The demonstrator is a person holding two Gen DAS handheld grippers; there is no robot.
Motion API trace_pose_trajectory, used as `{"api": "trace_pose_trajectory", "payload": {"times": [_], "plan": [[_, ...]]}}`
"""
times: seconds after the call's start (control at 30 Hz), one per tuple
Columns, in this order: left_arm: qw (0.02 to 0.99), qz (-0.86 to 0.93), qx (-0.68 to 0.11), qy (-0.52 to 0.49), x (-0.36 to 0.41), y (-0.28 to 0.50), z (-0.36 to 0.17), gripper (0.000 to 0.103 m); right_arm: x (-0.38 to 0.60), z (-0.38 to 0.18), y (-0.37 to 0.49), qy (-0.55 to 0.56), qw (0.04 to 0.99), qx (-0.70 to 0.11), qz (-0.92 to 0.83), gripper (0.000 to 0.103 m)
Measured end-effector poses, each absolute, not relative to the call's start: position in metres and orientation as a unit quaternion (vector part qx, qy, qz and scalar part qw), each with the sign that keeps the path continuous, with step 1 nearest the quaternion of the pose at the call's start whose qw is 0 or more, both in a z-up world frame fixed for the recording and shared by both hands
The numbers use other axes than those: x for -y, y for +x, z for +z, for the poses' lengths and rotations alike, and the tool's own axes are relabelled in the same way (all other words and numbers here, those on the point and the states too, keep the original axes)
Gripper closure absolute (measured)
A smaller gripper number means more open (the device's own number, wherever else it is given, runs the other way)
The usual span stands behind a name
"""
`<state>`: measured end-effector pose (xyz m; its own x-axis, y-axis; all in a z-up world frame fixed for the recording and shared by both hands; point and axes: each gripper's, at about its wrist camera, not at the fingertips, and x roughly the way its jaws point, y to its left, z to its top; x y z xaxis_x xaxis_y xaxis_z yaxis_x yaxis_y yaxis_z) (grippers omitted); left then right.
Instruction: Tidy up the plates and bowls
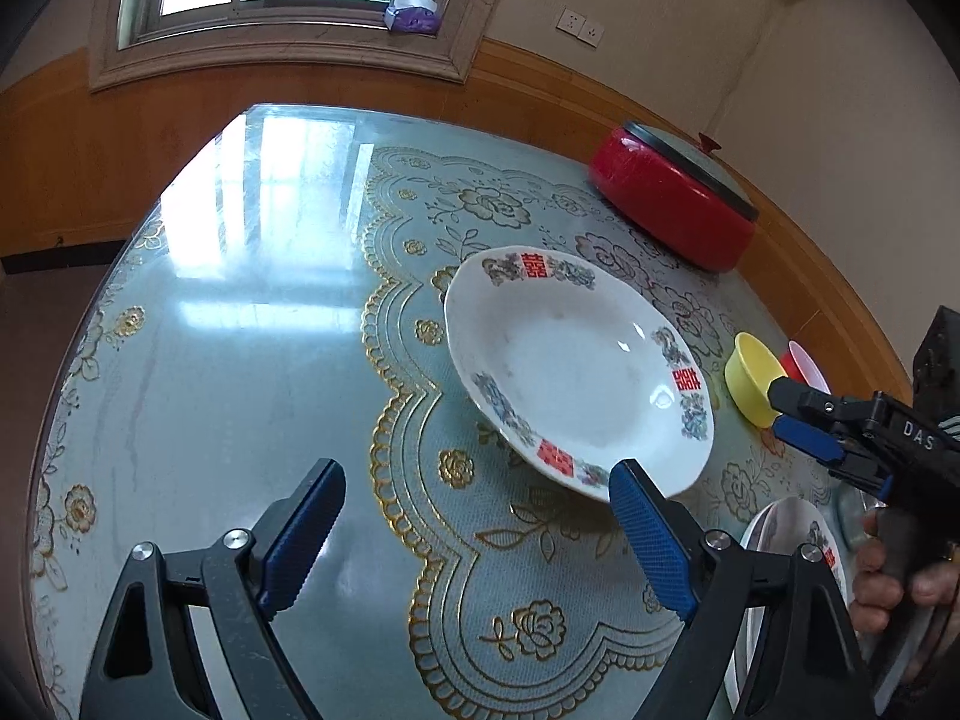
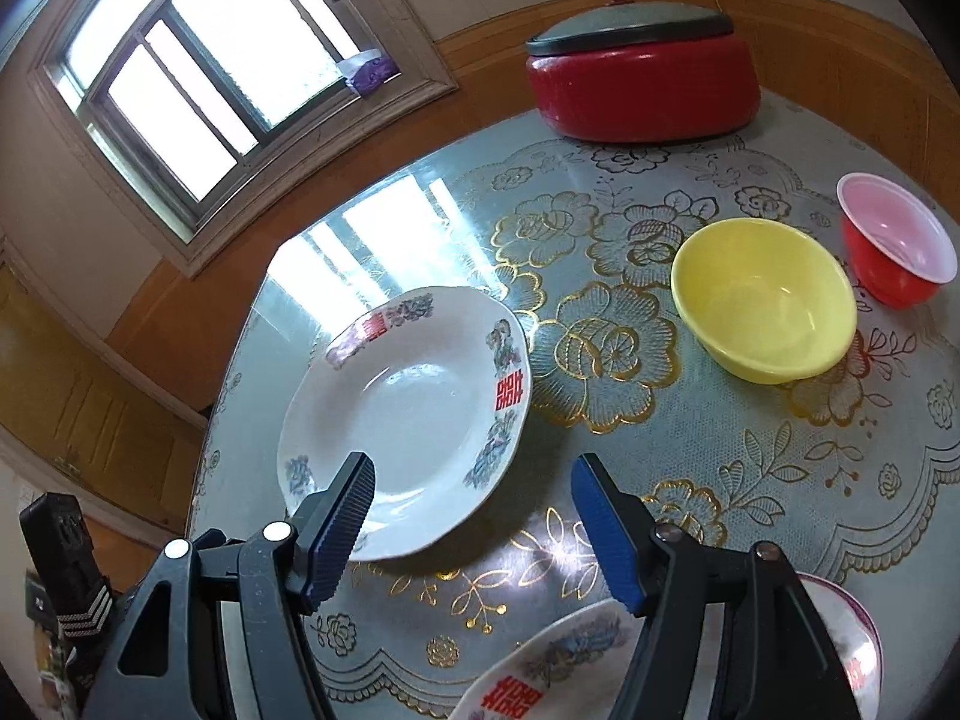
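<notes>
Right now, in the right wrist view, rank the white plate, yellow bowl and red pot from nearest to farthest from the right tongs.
1. White plate, just ahead, left, behind the left finger.
2. Yellow bowl, farther, to the right.
3. Red pot, at the table's far edge.

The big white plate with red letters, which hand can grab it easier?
Probably the left. The left gripper is open with one finger at the white flower-rimmed plate's near rim. The right gripper, also open, points beside the plate, towards bare tablecloth.
</notes>
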<state>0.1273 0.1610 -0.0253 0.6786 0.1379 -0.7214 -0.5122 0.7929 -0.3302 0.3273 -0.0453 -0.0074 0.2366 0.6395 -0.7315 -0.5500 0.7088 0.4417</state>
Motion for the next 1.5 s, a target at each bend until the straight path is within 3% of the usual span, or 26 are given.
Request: {"api": "trace_pose_trajectory", "payload": {"times": [0.17, 0.3, 0.43, 0.6, 0.77, 0.83, 0.9, 1.0, 1.13, 1.3, 1.5], "plan": [[0.879, 0.176, -0.356, -0.263, -0.184, 0.149, -0.028, 0.016, 0.031, -0.019, 0.35, 0.055, 0.781, -0.506, 0.361, 0.034], [0.874, 0.173, -0.368, -0.265, -0.196, 0.168, -0.036, 0.033, 0.021, -0.03, 0.363, 0.055, 0.776, -0.52, 0.353, 0.034], [0.874, 0.16, -0.376, -0.263, -0.205, 0.188, -0.045, 0.037, 0.012, -0.041, 0.371, 0.06, 0.767, -0.532, 0.353, 0.034], [0.876, 0.147, -0.378, -0.26, -0.213, 0.209, -0.052, 0.051, -0.001, -0.049, 0.376, 0.052, 0.763, -0.536, 0.357, 0.034], [0.877, 0.131, -0.386, -0.255, -0.216, 0.227, -0.058, 0.056, -0.015, -0.058, 0.377, 0.035, 0.759, -0.542, 0.36, 0.052], [0.876, 0.129, -0.396, -0.243, -0.213, 0.233, -0.062, 0.065, -0.02, -0.063, 0.375, 0.023, 0.756, -0.546, 0.36, 0.064], [0.873, 0.14, -0.405, -0.234, -0.212, 0.234, -0.067, 0.076, -0.024, -0.064, 0.371, -0.002, 0.764, -0.54, 0.353, 0.068], [0.873, 0.136, -0.403, -0.238, -0.212, 0.228, -0.068, 0.077, -0.026, -0.062, 0.368, -0.026, 0.768, -0.537, 0.348, 0.075], [0.87, 0.137, -0.408, -0.242, -0.205, 0.212, -0.068, 0.077, -0.025, -0.063, 0.366, -0.026, 0.753, -0.55, 0.359, 0.075], [0.869, 0.145, -0.404, -0.246, -0.194, 0.196, -0.067, 0.078, -0.027, -0.063, 0.356, -0.045, 0.747, -0.543, 0.38, 0.066], [0.866, 0.163, -0.399, -0.252, -0.184, 0.174, -0.066, 0.078, -0.029, -0.062, 0.335, -0.086, 0.754, -0.527, 0.382, 0.072]]}}
